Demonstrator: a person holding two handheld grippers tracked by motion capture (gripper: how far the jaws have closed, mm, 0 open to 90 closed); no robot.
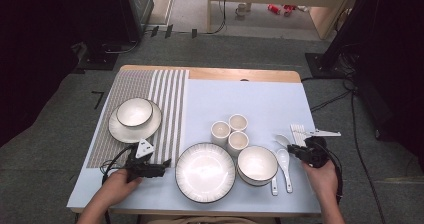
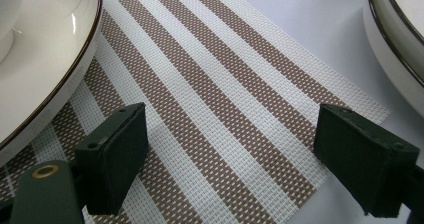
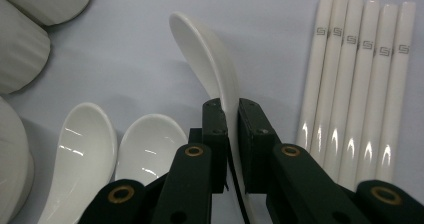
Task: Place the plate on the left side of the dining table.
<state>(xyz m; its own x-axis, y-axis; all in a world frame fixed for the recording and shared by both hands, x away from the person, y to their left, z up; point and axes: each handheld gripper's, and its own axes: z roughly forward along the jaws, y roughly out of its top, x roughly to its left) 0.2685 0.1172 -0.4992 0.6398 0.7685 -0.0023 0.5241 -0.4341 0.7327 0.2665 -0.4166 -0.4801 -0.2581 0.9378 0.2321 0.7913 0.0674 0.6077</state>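
Table setting judged early. One bowl on a plate (image 1: 135, 129) already placed on the striped mat (image 1: 167, 104) at table's far left. Large plate (image 1: 205, 172), second bowl (image 1: 257, 164), three cups (image 1: 231, 131), two spoons (image 3: 110, 149) and chopsticks (image 3: 360, 84) not yet set out, grouped along near edge and right side.

Right gripper (image 3: 231, 134) clamped edge-on around third spoon (image 3: 210, 54), near table's right edge, between the loose spoons and chopsticks; lifted or resting, could not tell.

Left gripper (image 2: 230, 154) wide open, empty, over mat's near right corner, between the two plates.
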